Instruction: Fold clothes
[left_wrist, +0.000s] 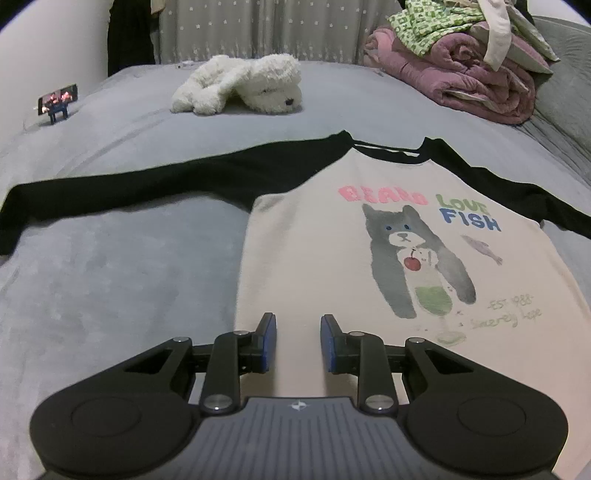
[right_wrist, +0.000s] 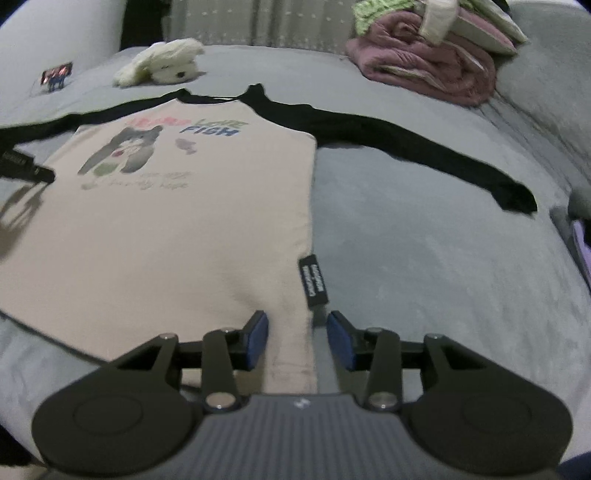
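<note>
Left wrist view: the left gripper (left_wrist: 298, 341) hangs over the hem corner of the cream shirt (left_wrist: 332, 240), jaws slightly apart with cloth seen between them; nothing looks pinched. The shirt lies flat on the grey bed (left_wrist: 110, 277), black sleeves spread. The right gripper (right_wrist: 297, 339) straddles the shirt's other side edge near a black label (right_wrist: 313, 284), jaws parted, though blur makes contact uncertain.

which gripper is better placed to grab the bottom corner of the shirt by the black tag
Right. The right gripper straddles the shirt side edge just below the black tag, jaws apart. The left gripper sits over the opposite side.
</note>
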